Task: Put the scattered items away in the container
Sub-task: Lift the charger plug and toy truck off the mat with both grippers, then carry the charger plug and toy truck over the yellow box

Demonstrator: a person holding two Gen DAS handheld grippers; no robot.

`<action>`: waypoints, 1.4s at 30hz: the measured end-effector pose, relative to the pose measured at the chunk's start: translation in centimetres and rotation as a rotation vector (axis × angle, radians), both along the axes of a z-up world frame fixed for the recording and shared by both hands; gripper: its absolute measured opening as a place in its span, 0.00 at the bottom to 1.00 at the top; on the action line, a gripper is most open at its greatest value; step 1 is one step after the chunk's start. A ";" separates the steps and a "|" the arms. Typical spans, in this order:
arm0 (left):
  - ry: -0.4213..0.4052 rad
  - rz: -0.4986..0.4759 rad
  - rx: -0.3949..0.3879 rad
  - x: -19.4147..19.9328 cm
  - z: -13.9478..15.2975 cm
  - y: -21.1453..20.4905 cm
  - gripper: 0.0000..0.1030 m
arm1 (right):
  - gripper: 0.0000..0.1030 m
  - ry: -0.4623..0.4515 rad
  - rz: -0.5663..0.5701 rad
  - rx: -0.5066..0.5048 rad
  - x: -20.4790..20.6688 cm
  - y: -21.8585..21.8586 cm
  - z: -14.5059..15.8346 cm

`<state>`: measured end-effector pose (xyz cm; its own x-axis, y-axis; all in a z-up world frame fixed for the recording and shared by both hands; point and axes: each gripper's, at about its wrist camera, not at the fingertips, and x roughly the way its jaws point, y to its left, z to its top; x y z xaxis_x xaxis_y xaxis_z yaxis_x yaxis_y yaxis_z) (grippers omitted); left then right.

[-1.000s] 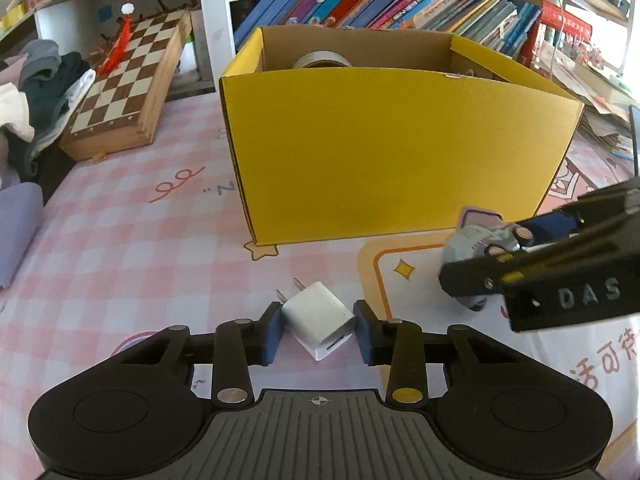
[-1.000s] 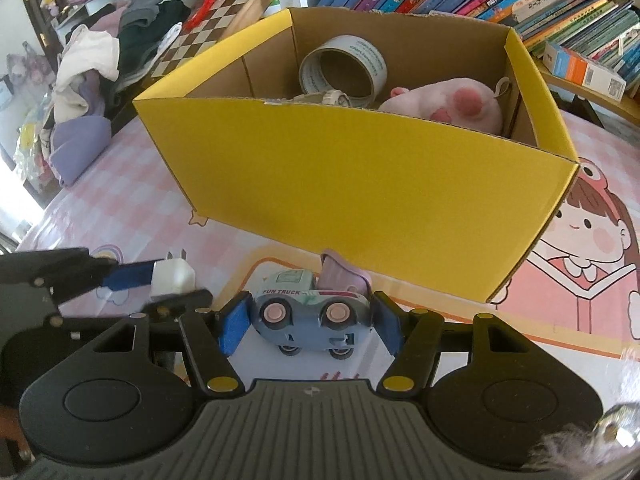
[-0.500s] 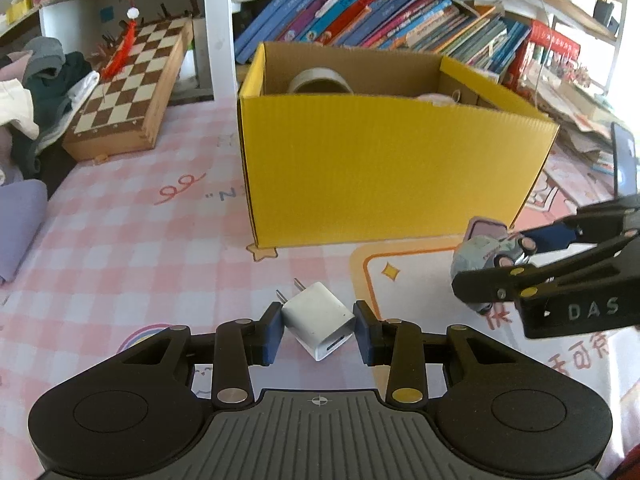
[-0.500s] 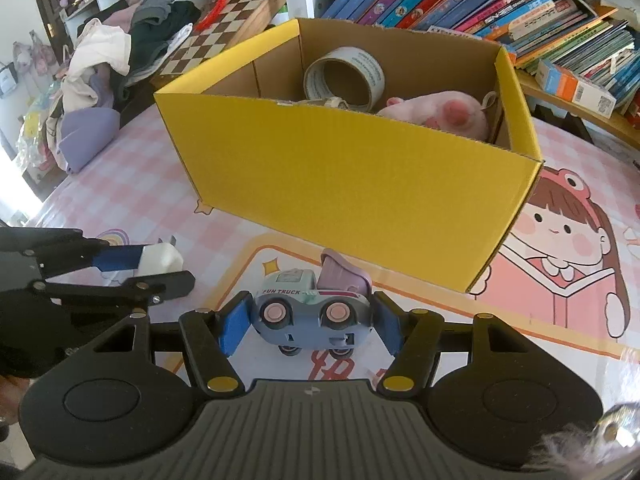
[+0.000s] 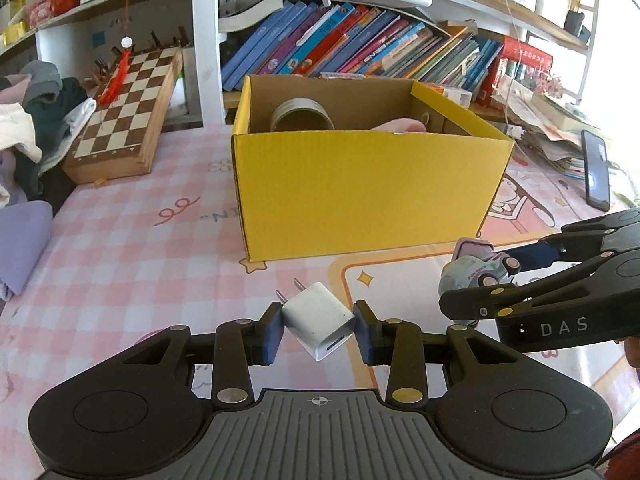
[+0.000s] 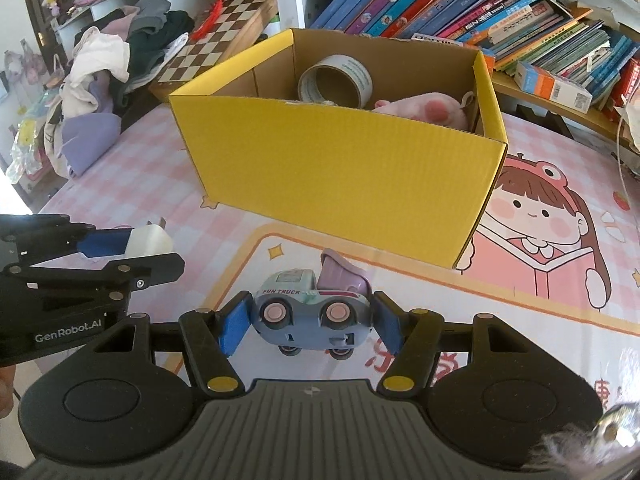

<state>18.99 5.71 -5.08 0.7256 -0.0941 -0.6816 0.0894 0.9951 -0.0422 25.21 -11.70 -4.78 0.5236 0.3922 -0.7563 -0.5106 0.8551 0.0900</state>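
Starting at the far left, a heap of clothes (image 6: 108, 64) lies beside a wooden chessboard (image 5: 128, 108) at the back edge of the tabletop (image 5: 120, 248), which wears a pink checked cloth. Nearer the front, the left tongs (image 5: 319, 330) are clamped on a white charger plug (image 5: 318, 320), its two prongs pointing up and to the left, held clear above the cloth. Behind it, mid-table, stands the yellow cardboard box (image 5: 360, 188), open at the top, with a roll of tape (image 6: 335, 80) and a pink plush toy (image 6: 424, 110) already inside. Right of the plug, the right tongs (image 6: 313, 320) are clamped on a small toy truck (image 6: 312, 312) lettered FUN TRUCK, gripped end to end, wheels facing the camera, in front of the box. Books (image 5: 360, 48) line the shelf behind.
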 end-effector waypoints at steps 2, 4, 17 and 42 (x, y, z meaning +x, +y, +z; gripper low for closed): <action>-0.004 -0.004 -0.001 -0.4 0.2 0.2 0.35 | 0.60 -0.006 -0.002 0.000 -0.4 0.1 0.2; 0.000 -0.006 -0.001 -0.8 0.1 0.3 0.35 | 0.60 -0.002 -0.006 -0.004 -0.8 0.2 0.1; -0.068 -0.032 -0.014 -2.4 3.0 1.2 0.35 | 0.60 -0.059 -0.007 0.009 -2.5 0.2 3.1; -0.279 -0.098 0.054 5.0 11.0 -1.0 0.35 | 0.60 -0.306 0.047 0.078 5.2 -1.5 12.4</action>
